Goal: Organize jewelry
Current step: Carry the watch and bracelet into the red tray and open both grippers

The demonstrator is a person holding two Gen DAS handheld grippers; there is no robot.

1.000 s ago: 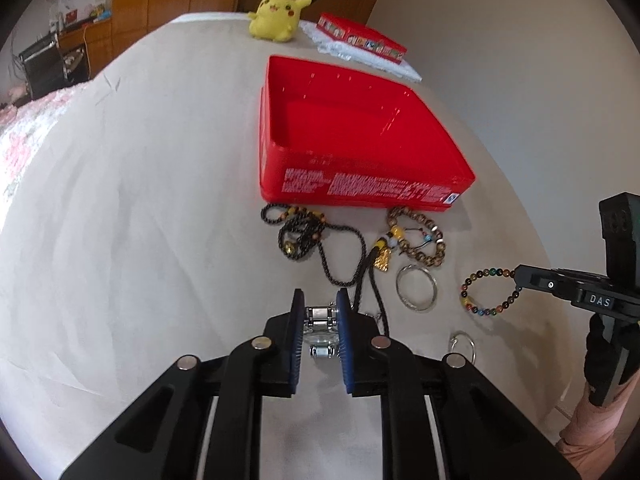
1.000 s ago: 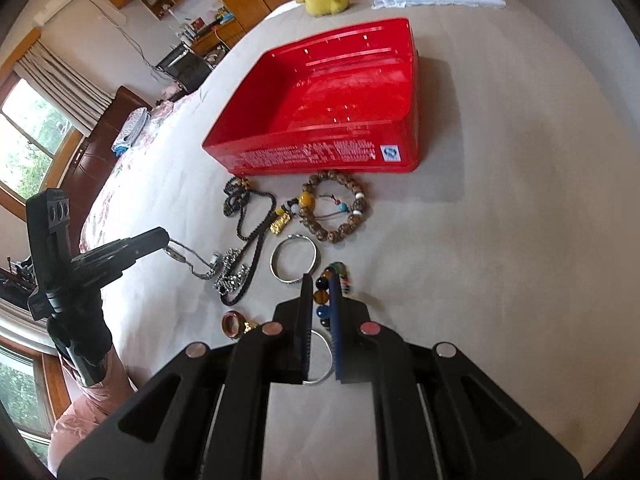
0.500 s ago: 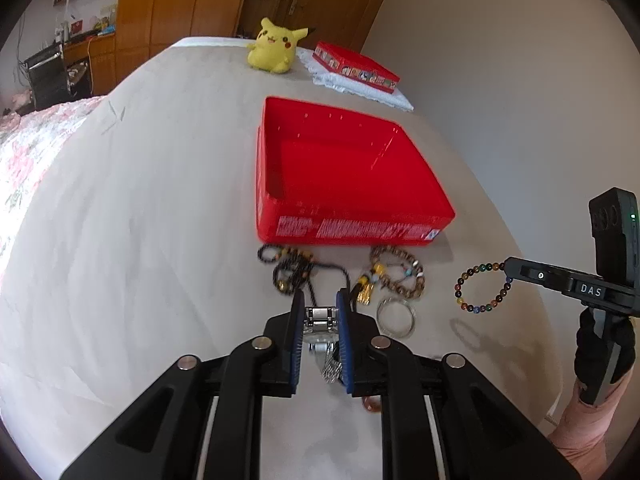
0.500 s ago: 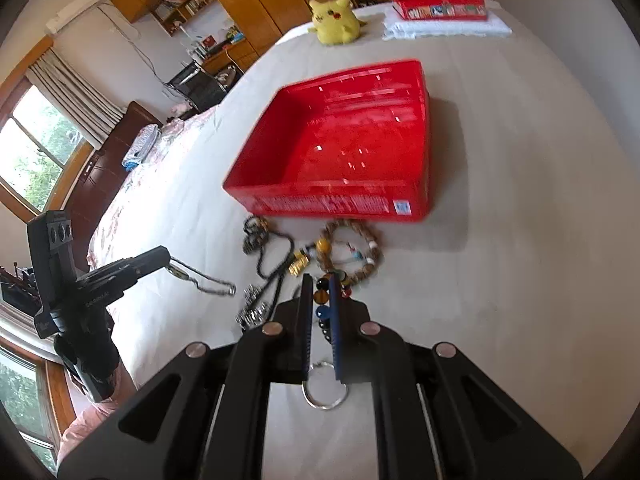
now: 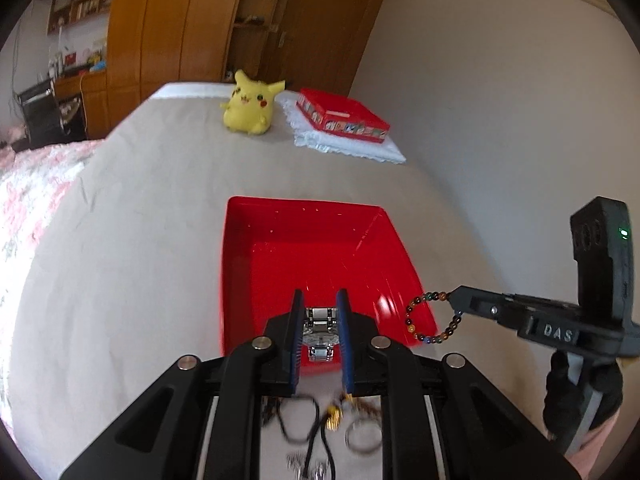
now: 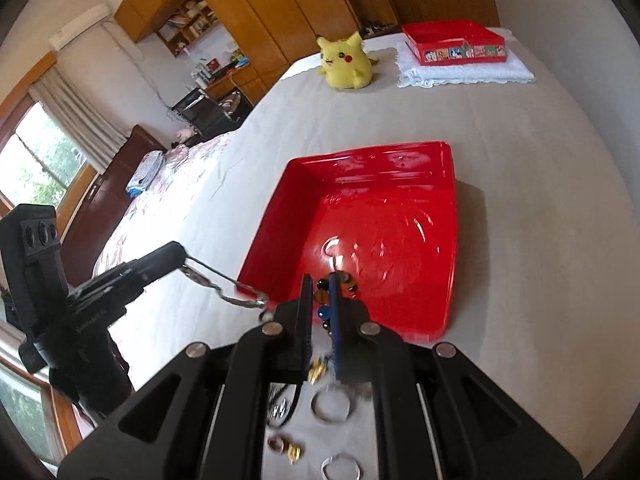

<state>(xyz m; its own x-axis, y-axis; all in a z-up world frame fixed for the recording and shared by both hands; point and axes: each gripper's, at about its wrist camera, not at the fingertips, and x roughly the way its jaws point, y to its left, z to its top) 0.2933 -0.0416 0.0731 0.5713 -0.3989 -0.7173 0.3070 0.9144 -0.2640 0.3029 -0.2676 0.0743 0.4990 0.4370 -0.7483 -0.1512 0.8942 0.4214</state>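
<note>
The empty red tray (image 5: pixel 280 256) (image 6: pixel 380 236) lies on the beige sheet. My left gripper (image 5: pixel 320 298) hangs over the tray's near edge, shut on a silver watch (image 5: pixel 320 326). In the right wrist view the left gripper (image 6: pixel 180 251) shows with the watch (image 6: pixel 224 286) dangling from it by its band. My right gripper (image 6: pixel 320 280) is shut on a multicoloured bead bracelet (image 6: pixel 322 312), also above the tray's near edge. The left wrist view shows the right gripper (image 5: pixel 454 297) with the bracelet (image 5: pixel 418 322) hanging as a loop.
Loose jewelry lies on the sheet below both grippers: a black cord necklace (image 5: pixel 298 426), a gold pendant (image 5: pixel 334 420), a silver bangle (image 6: pixel 330 406), small rings (image 6: pixel 280 445). At the far end sit a yellow plush toy (image 5: pixel 250 108) and a red box (image 5: pixel 344 120) on a white cloth.
Both grippers have risen and moved forward from the jewelry pile to the tray's near edge. The watch and the bead bracelet came up off the sheet with them.
</note>
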